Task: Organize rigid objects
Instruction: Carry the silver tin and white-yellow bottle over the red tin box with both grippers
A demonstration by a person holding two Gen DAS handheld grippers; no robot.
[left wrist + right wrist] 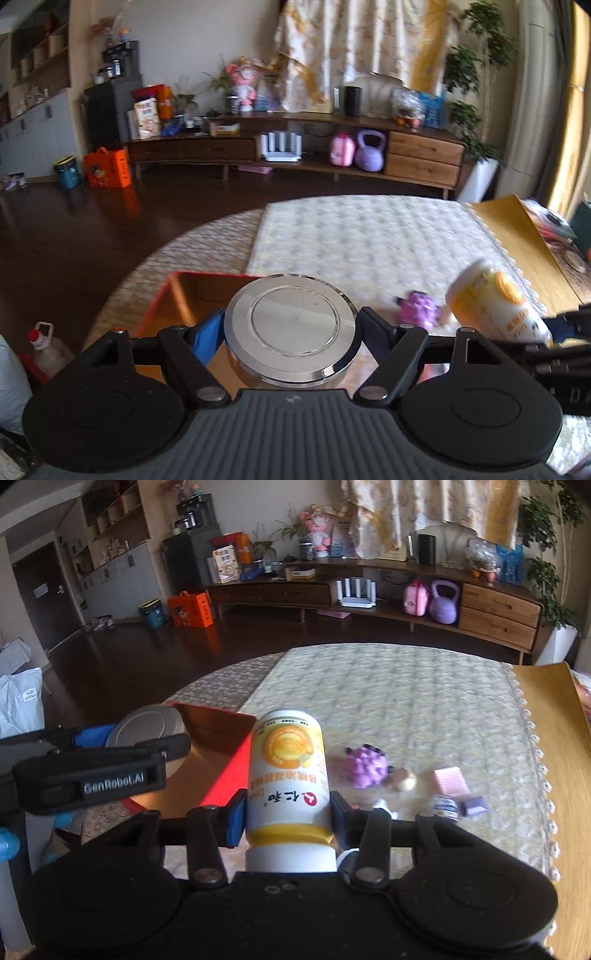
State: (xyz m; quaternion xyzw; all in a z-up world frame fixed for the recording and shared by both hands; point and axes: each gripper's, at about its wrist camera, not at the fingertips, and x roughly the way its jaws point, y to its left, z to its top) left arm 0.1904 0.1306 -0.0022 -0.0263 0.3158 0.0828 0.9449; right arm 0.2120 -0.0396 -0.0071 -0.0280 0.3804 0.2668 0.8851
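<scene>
Left wrist view had the open red box (177, 295) on the worktop (369, 236) just ahead-left of the left claw (291, 325), clamped on a steel tin (291, 325). Right claw (286, 812) gripped the yellow bottle (286, 768), long axis pointing forward, box to its left.

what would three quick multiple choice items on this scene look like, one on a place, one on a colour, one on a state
1. Where is the red box relative to the bottle?
A left
B right
C behind the purple toy

2. What colour is the spiky toy?
A green
B purple
C black

3. What does the left hand-held gripper hold?
A nothing
B a pink card
C a metal tin

Key: 1 A, box sits left in the right wrist view; 2 B, plainly purple; 3 C, fingers flank the tin.
</scene>
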